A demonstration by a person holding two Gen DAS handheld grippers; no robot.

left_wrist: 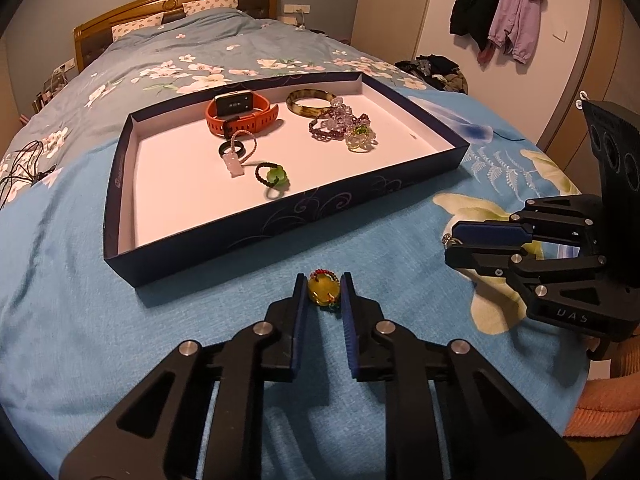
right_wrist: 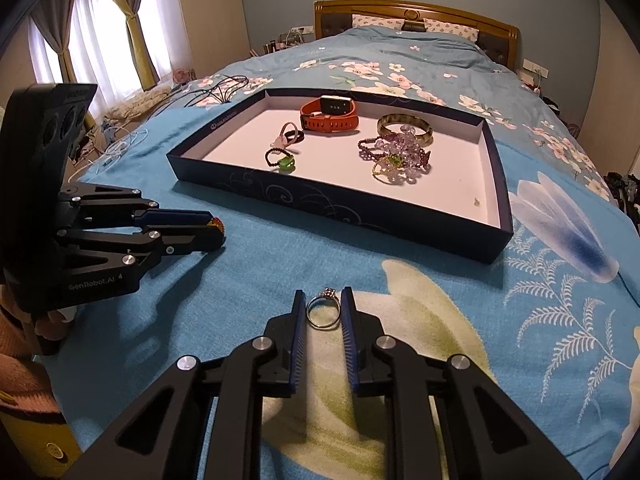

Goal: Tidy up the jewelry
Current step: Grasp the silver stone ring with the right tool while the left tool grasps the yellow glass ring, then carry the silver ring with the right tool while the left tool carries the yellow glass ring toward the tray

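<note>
Here, your left gripper [left_wrist: 324,292] has its fingers [left_wrist: 298,300] closed on a yellow charm [left_wrist: 323,291] with red and green beads, which lies on the blue bedspread [left_wrist: 200,320] just in front of the tray [left_wrist: 280,216]. Your right gripper [right_wrist: 324,306] has its fingers [right_wrist: 347,308] closed against the sides of a silver ring [right_wrist: 323,312], stone end pointing away, resting on a pale flower of the bedspread print.

Tray: dark blue walls, white floor, flat on the bed beyond both grippers. Contents:
- orange watch [left_wrist: 240,114], at the far side;
- mottled bangle [left_wrist: 310,102], beside the watch;
- purple bead strands [left_wrist: 336,120] in a heap, touching the bangle;
- yellow-green bead ring [left_wrist: 360,140], against that heap;
- black ring [left_wrist: 232,148] with a pink cord and pale pendant [left_wrist: 236,166] over it;
- black bead loop with a green stone [left_wrist: 274,176], nearest the front wall.

Surroundings: wooden headboard [right_wrist: 416,12], pillows, curtained window [right_wrist: 100,36], jackets [left_wrist: 500,8] hanging on a door, cables [right_wrist: 224,88] on the bed's edge.
</note>
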